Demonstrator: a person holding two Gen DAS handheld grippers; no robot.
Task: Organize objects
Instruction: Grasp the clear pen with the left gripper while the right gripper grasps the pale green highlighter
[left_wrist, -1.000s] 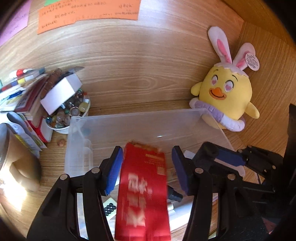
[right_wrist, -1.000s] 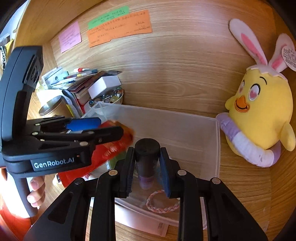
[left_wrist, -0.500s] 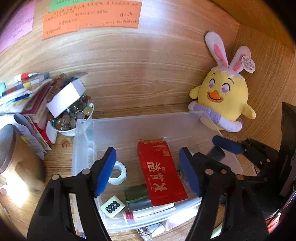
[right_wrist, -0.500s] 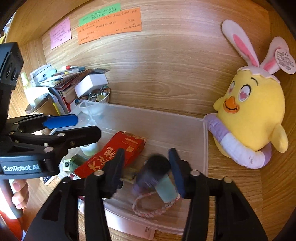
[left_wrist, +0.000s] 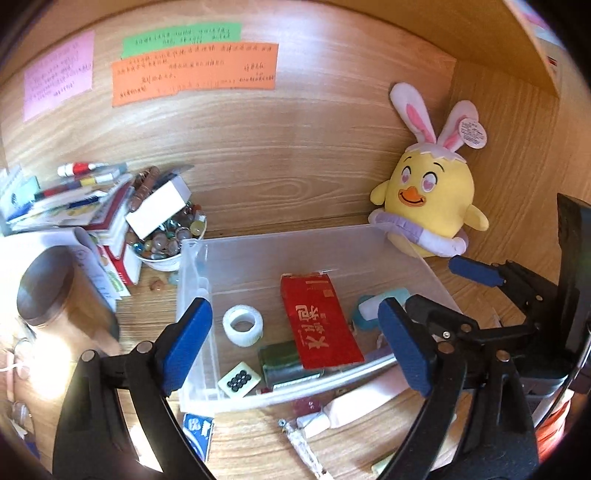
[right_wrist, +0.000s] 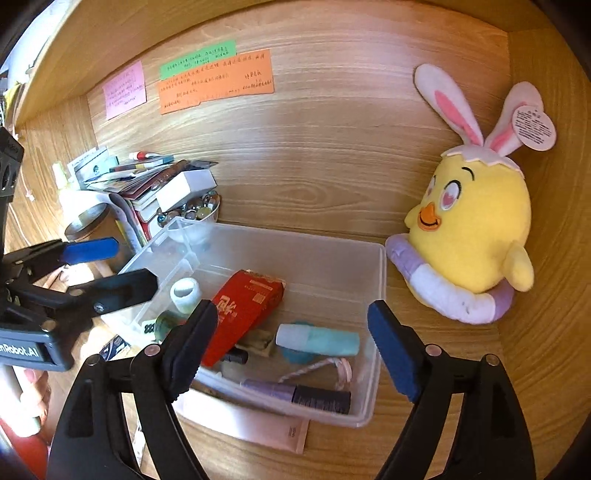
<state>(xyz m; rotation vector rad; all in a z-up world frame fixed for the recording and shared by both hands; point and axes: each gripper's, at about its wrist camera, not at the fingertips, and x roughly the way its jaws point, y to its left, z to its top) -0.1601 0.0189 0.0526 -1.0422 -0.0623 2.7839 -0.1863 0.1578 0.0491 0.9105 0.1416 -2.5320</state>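
A clear plastic bin (left_wrist: 195, 258) (right_wrist: 376, 280) stands on the wooden desk. In it lie a red packet (left_wrist: 319, 325) (right_wrist: 243, 314), a white tape roll (left_wrist: 242, 325) (right_wrist: 185, 295), a teal tube (right_wrist: 317, 339), a purple bottle with a black cap (right_wrist: 299, 393), a pink cord (right_wrist: 325, 367), a dark green item (left_wrist: 280, 360) and a small tile with black dots (left_wrist: 239, 379). My left gripper (left_wrist: 295, 347) is open and empty above the bin's front. My right gripper (right_wrist: 291, 347) is open and empty above the bin's near side.
A yellow chick plush with rabbit ears (left_wrist: 430, 201) (right_wrist: 472, 229) sits right of the bin. A bowl of glass marbles (left_wrist: 168, 240), stacked books and pens (left_wrist: 74, 199) and a brown jar (left_wrist: 48, 291) are on the left. A pink tube (right_wrist: 243, 424) and small items (left_wrist: 306, 421) lie before the bin.
My left gripper let go of the red packet, which now lies in the bin. My right gripper let go of the purple bottle into the bin. Both opened wide and drew back.
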